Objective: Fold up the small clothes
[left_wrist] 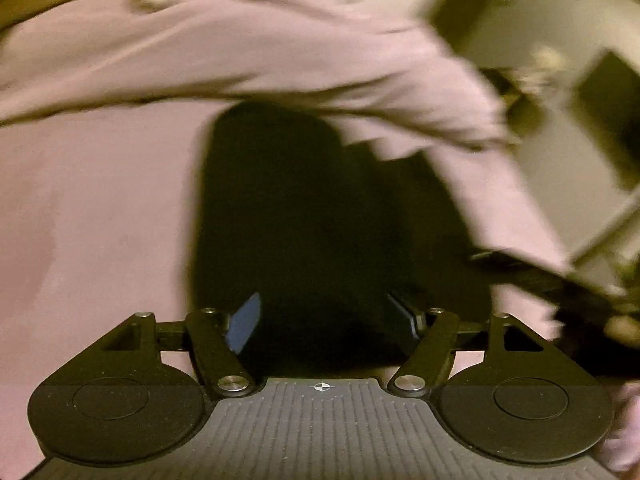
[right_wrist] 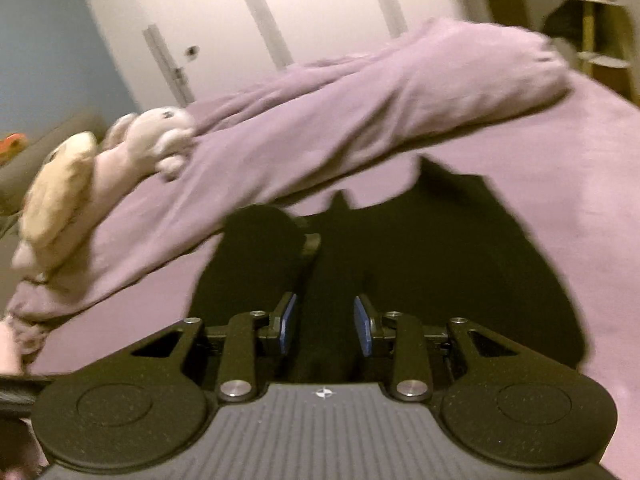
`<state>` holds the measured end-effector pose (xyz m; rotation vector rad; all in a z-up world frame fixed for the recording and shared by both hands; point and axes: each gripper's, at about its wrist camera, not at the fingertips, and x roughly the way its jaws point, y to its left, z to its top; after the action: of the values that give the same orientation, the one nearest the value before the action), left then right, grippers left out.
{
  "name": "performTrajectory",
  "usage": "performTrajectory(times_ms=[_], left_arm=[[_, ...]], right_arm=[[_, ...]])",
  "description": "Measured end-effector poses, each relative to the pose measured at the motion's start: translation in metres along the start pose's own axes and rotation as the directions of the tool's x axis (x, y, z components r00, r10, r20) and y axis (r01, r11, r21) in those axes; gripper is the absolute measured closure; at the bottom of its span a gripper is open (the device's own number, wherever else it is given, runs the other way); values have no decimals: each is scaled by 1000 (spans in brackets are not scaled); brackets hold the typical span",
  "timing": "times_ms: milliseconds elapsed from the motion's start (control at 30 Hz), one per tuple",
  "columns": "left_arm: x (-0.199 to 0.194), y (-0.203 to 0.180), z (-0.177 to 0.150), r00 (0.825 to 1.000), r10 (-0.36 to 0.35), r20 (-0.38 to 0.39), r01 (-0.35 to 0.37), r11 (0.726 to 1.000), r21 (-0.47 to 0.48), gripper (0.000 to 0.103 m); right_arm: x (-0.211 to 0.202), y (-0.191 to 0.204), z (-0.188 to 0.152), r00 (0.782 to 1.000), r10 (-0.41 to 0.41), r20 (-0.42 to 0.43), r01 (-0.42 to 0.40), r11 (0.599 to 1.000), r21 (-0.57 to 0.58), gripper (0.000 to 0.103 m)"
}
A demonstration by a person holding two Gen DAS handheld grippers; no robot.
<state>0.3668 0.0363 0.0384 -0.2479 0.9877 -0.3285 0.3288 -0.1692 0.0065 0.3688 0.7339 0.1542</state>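
- Two tools over one black garment (right_wrist: 440, 264) lying on the mauve bed sheet (left_wrist: 92, 220); rumpled duvet (right_wrist: 360, 112) just behind it, soft toy (right_wrist: 60, 184) at the duvet's end
- Left tool (left_wrist: 324, 316): pads wide apart, dark cloth between them; cannot tell if any is caught
- Right tool (right_wrist: 325, 320): blue pads (right_wrist: 289, 322) partly apart around a raised ridge of the cloth; contact unclear
- Step, as judged: gripping an edge for a fold; take one layer only, close firmly before lifting, keep both tools level; views blurred, so slow down
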Motion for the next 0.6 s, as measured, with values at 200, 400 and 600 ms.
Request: performTrajectory(times_ms=[200, 400, 600], left_arm=[[34, 43, -5, 995, 72, -71, -80, 991, -106, 36], [54, 48, -12, 991, 37, -128, -46, 997, -67, 34], [58, 50, -17, 991, 38, -131, -47, 997, -68, 34]], right_arm=[[62, -13, -16, 979, -99, -180, 87, 993, -74, 84], [55, -40, -3, 978, -126, -164, 139, 988, 66, 100], [73, -26, 22, 987, 128, -98, -93, 950, 299, 35]])
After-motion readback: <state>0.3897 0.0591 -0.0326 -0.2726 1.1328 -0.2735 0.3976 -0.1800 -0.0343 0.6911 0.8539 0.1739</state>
